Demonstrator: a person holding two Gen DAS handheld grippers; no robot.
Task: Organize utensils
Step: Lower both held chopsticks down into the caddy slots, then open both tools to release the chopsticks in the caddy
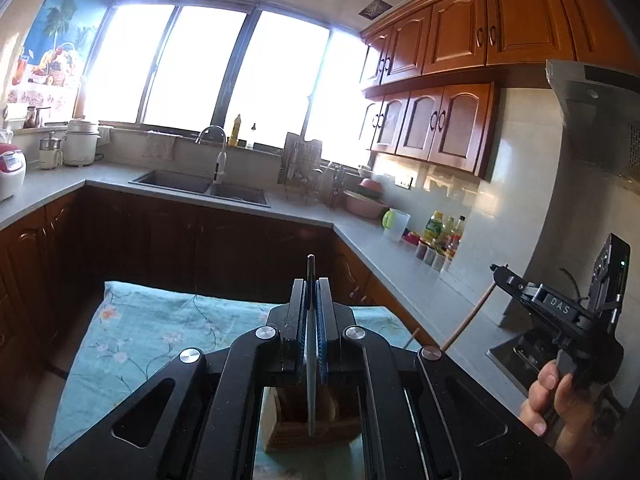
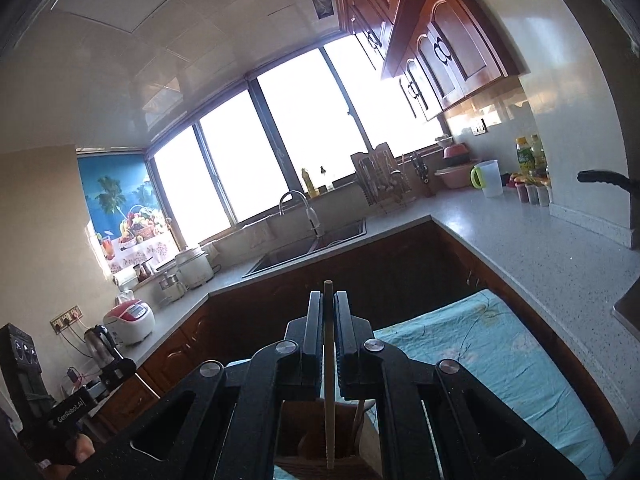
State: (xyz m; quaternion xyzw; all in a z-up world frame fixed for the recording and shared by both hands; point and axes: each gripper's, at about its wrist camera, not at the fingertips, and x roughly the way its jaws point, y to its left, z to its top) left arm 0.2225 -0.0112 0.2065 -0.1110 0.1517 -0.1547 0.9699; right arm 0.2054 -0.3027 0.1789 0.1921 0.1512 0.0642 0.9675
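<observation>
Left gripper (image 1: 311, 292) pinches a metal utensil (image 1: 311, 380) (upright); right gripper (image 2: 329, 304) pinches 1 chopstick (image 2: 329, 380) above the wooden holder (image 2: 304, 444).

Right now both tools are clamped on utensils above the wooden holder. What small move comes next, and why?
Probably lower the right tool a little, then open it. Its wooden chopstick already hangs upright with its lower end inside the wooden holder, so a short descent should seat it. The left tool grips a thin metal utensil over the same holder, so going one at a time seems safer.
</observation>
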